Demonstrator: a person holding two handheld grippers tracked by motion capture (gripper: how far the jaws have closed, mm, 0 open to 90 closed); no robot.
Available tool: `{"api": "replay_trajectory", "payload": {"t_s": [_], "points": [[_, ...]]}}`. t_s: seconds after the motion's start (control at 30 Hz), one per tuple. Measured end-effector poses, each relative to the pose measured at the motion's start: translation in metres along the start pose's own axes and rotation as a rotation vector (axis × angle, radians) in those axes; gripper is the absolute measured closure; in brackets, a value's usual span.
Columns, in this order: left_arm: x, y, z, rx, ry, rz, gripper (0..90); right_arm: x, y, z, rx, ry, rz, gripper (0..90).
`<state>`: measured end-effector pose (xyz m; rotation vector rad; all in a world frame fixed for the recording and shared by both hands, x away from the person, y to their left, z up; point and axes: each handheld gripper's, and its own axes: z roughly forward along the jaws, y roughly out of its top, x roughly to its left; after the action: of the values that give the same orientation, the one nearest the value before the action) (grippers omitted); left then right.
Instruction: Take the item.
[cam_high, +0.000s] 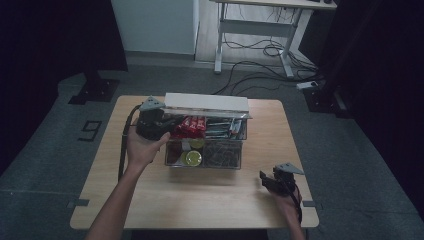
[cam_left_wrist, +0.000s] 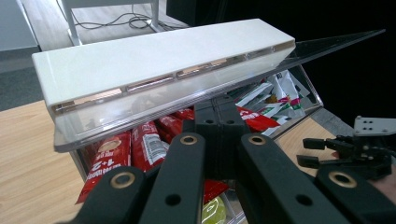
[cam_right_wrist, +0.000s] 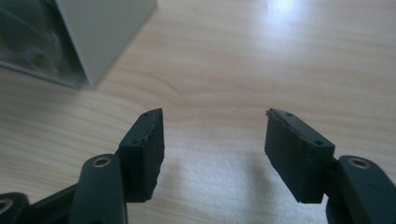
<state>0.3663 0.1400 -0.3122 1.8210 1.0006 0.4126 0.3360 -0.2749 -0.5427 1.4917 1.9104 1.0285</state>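
Clear box (cam_high: 205, 152) just beside left gripper (cam_high: 159, 122), lid raised

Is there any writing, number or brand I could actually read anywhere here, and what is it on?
"9": floor marking left of the table.
"1+2", seen upside down: red snack packet in the clear box.
Other print on the red packets, the striped wrappers and the green-yellow lid: too small or blurred to read.
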Motion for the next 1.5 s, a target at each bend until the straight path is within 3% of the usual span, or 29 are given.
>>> {"api": "replay_trajectory", "payload": {"t_s": [0.13,0.53,0.8,1.17,1.5], "points": [[0.001,0.0,0.002,0.002,-0.008,0.006,90.0,0.006,0.01,-0.014,-0.081,0.027,0.02,40.9],[0.001,0.0,0.003,0.002,-0.015,0.008,90.0,0.027,0.045,-0.04,-0.164,0.087,-0.018,43.8],[-0.001,0.001,0.004,0.009,-0.015,0.011,90.0,0.046,0.082,-0.062,-0.245,0.137,-0.052,45.2],[-0.003,0.002,0.004,0.013,-0.018,0.008,90.0,0.064,0.114,-0.076,-0.281,0.174,-0.077,46.9],[-0.003,0.003,0.006,0.018,-0.018,0.008,90.0,0.071,0.128,-0.075,-0.288,0.191,-0.085,49.3]]}}
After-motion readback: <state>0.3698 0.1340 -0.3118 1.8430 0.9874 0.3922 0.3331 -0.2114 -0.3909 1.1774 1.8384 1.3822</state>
